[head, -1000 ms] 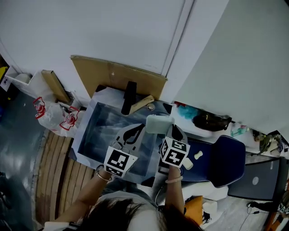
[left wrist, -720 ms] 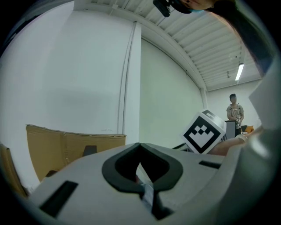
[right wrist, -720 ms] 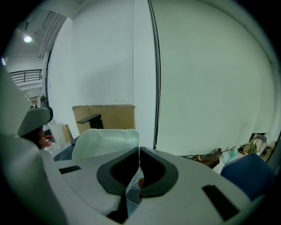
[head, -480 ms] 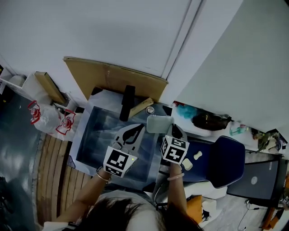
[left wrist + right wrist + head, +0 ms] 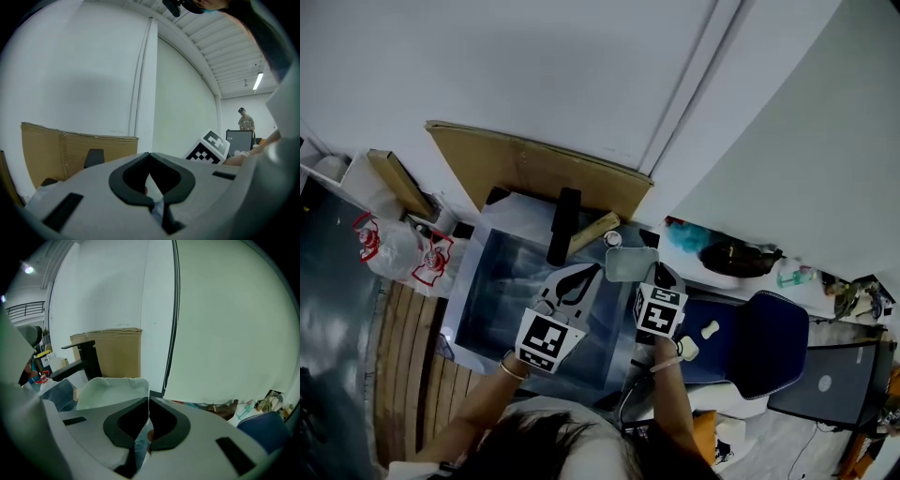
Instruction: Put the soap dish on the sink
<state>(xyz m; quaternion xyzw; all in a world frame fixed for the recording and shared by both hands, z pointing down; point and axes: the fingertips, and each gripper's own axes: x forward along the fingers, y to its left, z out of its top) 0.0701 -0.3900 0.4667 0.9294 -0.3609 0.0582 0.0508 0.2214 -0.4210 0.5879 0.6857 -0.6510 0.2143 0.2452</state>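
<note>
The pale green soap dish is held in the air over the sink's right rim, with my right gripper shut on its near edge. In the right gripper view the soap dish sticks out to the left of the shut jaws of the right gripper. The steel sink lies below, with a black faucet at its back. My left gripper hovers over the basin, shut and empty; in the left gripper view the left gripper shows its tips meeting.
A cardboard sheet leans on the white wall behind the sink. A wooden block and a small round cap lie by the faucet. A blue chair stands right, plastic bags left. A person stands far off.
Both grippers have shifted slightly toward the wall, and the soap dish has moved with the right one toward the back right of the sink. The head camera has tilted a little.
</note>
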